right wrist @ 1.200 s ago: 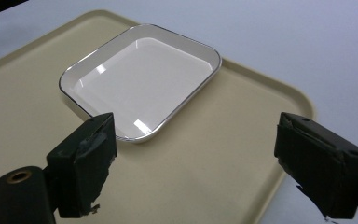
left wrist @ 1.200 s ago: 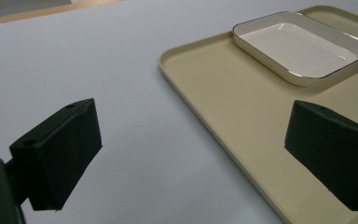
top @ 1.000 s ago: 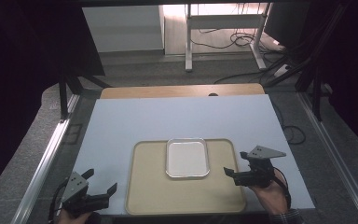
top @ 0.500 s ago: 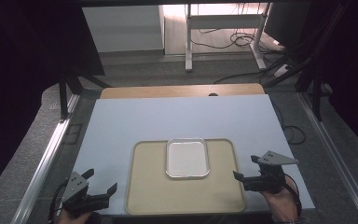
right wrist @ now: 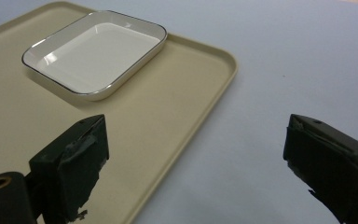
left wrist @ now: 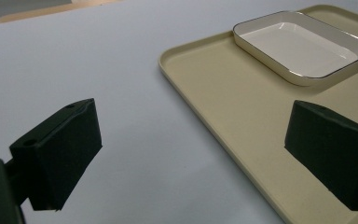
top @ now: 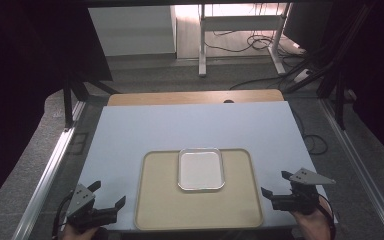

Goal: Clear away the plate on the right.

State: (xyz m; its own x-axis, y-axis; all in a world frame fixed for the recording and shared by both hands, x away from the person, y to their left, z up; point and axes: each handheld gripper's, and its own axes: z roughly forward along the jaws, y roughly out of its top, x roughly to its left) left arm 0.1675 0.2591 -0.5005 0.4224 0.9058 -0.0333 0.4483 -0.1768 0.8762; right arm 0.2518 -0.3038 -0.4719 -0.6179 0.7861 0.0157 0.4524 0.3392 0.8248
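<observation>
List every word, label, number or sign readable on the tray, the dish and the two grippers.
None can be read: the beige tray, the white dish, the left gripper and the right gripper all carry no visible print, and the table is plain too.

A beige tray (top: 198, 205) lies on the pale desk (top: 190, 125) near its front edge, and a white dish (top: 201, 169) sits inside the tray against its far rim, about midway across. The left gripper (top: 108, 196) hangs at the desk's front left corner, jaws spread wide, just off the tray's left edge. The right gripper (top: 275, 183) sits at the front right, jaws also apart, just beside the tray's right edge. Neither touches the tray or dish.
</observation>
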